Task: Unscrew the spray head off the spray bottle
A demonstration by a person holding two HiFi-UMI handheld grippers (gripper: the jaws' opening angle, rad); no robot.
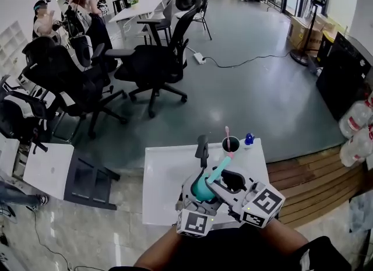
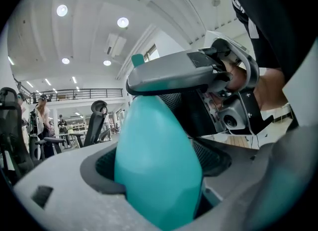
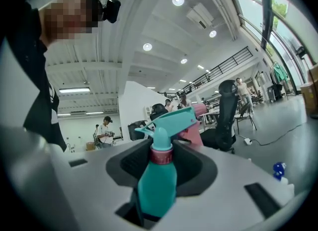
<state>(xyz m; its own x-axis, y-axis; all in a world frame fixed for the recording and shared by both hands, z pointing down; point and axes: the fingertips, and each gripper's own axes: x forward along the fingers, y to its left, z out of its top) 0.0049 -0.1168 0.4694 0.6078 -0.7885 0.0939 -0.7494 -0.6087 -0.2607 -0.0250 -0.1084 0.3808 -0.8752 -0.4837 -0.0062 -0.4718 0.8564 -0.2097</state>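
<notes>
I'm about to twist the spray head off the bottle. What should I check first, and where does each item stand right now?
1. Hold of the left gripper on the spray bottle: ok, clamped on its body.
2. Grip of the right gripper at the pink collar: not ok. The jaws stand apart, with gaps on both sides.
3. Seating of the spray head on the collar, past the right jaws: ok.
4. Clearance from the black cup and blue object: ok. Both stand at the far edge of the table, apart from the grippers.
5. How far the thread is loosened: cannot tell.
</notes>
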